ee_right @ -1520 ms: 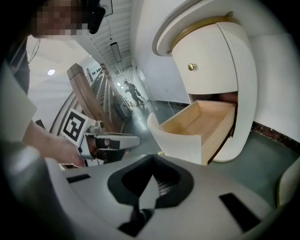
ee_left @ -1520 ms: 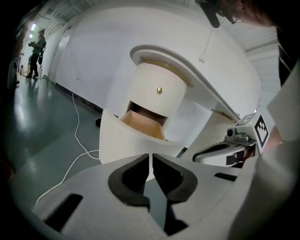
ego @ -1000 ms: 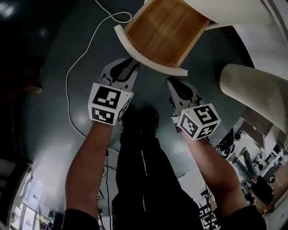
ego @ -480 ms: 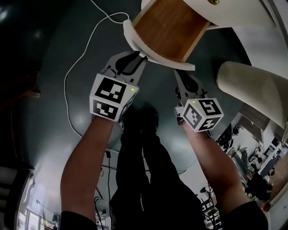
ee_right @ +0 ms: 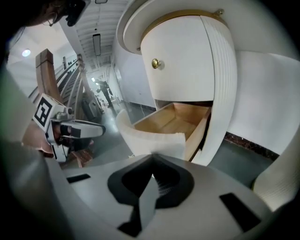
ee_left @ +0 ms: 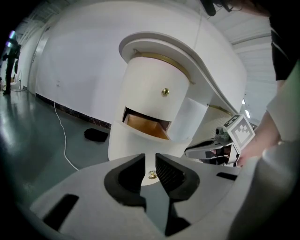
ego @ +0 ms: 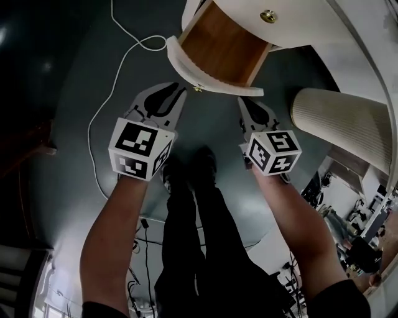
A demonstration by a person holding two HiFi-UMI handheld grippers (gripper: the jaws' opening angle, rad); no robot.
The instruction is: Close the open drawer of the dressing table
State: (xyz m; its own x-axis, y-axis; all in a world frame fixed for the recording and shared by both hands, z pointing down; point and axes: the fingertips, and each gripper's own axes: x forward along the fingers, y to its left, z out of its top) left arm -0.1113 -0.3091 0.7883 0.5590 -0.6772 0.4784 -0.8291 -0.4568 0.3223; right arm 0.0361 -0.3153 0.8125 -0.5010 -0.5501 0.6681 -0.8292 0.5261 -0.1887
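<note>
The dressing table's lower drawer (ego: 219, 45) stands partly open, its wood floor showing behind a curved white front (ego: 208, 79). A small brass knob (ego: 198, 88) sits on that front. My left gripper (ego: 178, 92) is just left of the knob, tips close to the front. In the left gripper view its jaws (ee_left: 150, 160) are closing, with the knob (ee_left: 152, 175) seen in the narrow gap ahead and not pinched. My right gripper (ego: 244, 104) is shut and empty below the front's right end; it faces the drawer (ee_right: 154, 133).
A closed upper drawer with a brass knob (ego: 268, 16) sits above the open one. A ribbed cream seat (ego: 342, 121) stands to the right. A white cable (ego: 99, 99) lies looped over the grey floor at left. The person's legs and shoes (ego: 186, 171) are below the grippers.
Less of the drawer's wood floor shows now: it has slid farther into the table. Both grippers have advanced with it. The left jaws have narrowed.
</note>
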